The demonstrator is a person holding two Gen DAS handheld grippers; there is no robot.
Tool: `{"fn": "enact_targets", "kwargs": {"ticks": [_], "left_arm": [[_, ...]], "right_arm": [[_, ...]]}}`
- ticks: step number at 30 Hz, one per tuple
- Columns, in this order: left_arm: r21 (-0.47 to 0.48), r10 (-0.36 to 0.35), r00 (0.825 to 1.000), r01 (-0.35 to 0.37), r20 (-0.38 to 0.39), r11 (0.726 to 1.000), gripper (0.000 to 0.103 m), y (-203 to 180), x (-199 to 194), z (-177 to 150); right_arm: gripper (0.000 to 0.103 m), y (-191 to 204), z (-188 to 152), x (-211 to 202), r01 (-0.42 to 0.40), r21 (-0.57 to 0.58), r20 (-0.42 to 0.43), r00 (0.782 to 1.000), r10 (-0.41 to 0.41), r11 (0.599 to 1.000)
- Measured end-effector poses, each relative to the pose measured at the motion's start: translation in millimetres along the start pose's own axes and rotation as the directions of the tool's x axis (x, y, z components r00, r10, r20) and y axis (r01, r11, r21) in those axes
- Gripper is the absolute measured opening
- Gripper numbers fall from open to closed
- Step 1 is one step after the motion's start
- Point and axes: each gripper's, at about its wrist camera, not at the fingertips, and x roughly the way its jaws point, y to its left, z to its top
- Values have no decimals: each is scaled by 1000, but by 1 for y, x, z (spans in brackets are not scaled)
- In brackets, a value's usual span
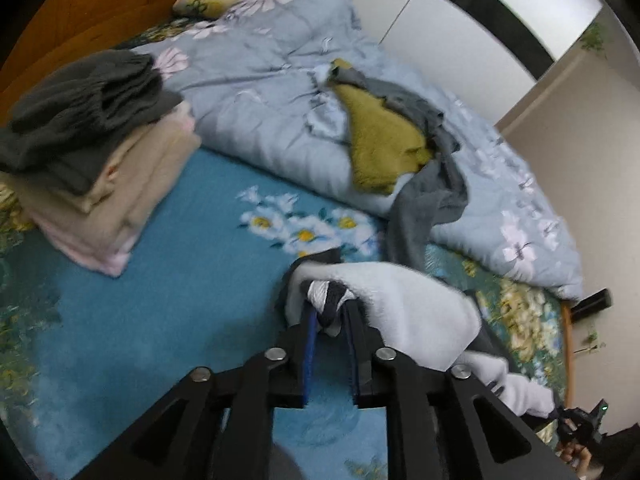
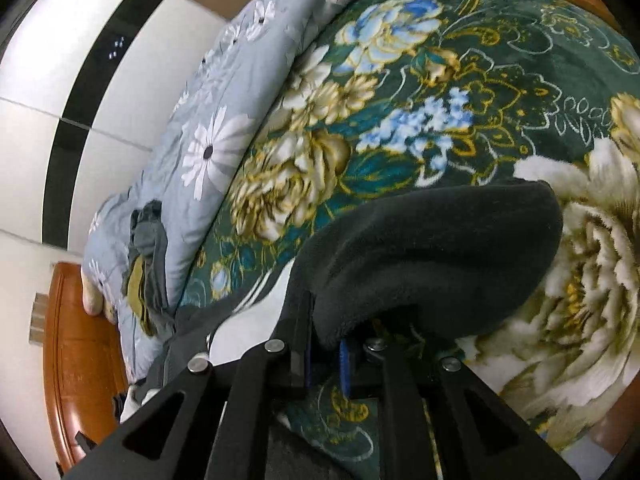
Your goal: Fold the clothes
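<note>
My left gripper (image 1: 330, 312) is shut on a bunched edge of a white and black fleece garment (image 1: 404, 312) and holds it above the blue floral bedsheet (image 1: 168, 320). The garment trails off to the right. My right gripper (image 2: 326, 332) is shut on the dark fleece part of the same garment (image 2: 432, 248), which bulges over the fingers and hides the tips. A white part of it (image 2: 248, 328) hangs to the left. The right gripper's body also shows in the left wrist view (image 1: 584, 424).
A stack of folded clothes (image 1: 92, 152), dark grey on beige, sits at the left. A grey floral quilt (image 1: 280, 92) lies behind, with an olive garment (image 1: 380, 140) and a grey garment (image 1: 432, 196) on it. A wooden headboard (image 1: 80, 12) and white wardrobe (image 2: 60, 100) border the bed.
</note>
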Motion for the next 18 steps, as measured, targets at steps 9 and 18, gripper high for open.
{"fn": "enact_targets", "kwargs": {"ticks": [9,18], "left_arm": [[121,32,999,-33,12,992,51,-31,-12,4],[288,149,986,-123,-70,950,57,-124,85,-3]], "right_arm": [[28,0,5,-50,191,-130,79,980,-182,973],[37,62,-6,-33,43,-246,50,998,-31,968]]}}
